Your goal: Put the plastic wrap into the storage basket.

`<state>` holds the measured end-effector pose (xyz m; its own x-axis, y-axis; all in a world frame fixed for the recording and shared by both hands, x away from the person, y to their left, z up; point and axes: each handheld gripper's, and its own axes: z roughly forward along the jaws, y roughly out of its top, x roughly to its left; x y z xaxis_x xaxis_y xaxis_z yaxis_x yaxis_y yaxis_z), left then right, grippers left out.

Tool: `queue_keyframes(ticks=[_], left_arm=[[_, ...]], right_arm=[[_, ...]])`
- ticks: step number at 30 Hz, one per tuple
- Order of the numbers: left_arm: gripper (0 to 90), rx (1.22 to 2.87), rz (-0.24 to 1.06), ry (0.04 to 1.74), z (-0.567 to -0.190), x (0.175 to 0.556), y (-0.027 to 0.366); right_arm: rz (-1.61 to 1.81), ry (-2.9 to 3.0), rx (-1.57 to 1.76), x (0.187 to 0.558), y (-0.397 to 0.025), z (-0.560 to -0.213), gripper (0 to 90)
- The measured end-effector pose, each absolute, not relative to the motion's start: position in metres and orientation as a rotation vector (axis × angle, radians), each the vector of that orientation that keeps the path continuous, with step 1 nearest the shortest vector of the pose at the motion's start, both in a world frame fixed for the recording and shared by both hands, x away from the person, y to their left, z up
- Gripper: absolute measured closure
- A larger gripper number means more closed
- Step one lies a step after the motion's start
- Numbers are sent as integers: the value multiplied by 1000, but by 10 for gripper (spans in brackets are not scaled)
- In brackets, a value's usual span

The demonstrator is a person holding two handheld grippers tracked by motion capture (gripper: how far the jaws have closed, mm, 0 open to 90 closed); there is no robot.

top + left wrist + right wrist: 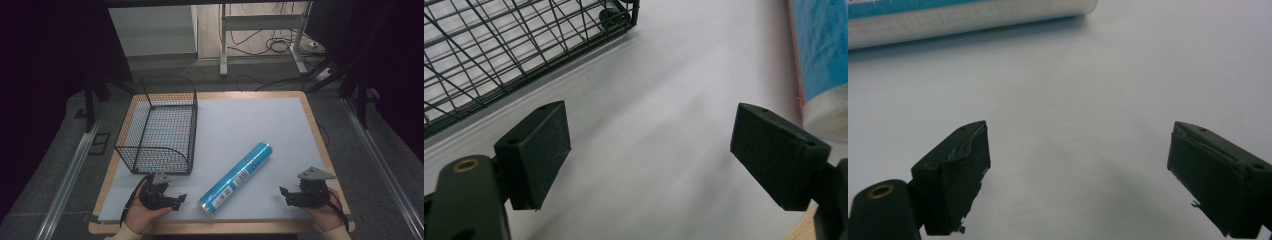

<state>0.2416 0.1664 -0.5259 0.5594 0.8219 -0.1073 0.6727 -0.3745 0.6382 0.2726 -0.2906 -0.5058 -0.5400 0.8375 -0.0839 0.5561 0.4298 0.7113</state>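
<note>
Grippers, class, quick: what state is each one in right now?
Left gripper: open, holding nothing, fingers over the white mat beside the wire basket.
Right gripper: open, holding nothing, short of the blue tube.

Glossy blue tube [235, 177], wire-mesh basket [159, 125]

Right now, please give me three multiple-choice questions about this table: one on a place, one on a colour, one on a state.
1. Where does the tube lie?
A. inside the basket
B. on the mat, between the grippers
C. on the floor

2. What colour is the tube mostly?
A. blue
B. red
C. yellow

3. How are the left gripper jaws?
A. shut on the tube
B. shut on nothing
C. open

Answers: 1 B, it lies right of the wire basket. 2 A, its wrap is blue. 3 C, bare mat shows between the pads.
</note>
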Motion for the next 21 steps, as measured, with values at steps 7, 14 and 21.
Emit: queue_keyframes(ticks=[7, 14, 21], left_arm=[[159, 2152, 306, 1197, -524, 240, 166], [159, 2143, 309, 1202, -523, 239, 167], [158, 2126, 297, 1204, -515, 235, 161]], right_arm=[[884, 2265, 1182, 273, -291, -507, 108], [896, 2249, 1188, 272, -292, -505, 110], [896, 2258, 1190, 273, -291, -506, 110]])
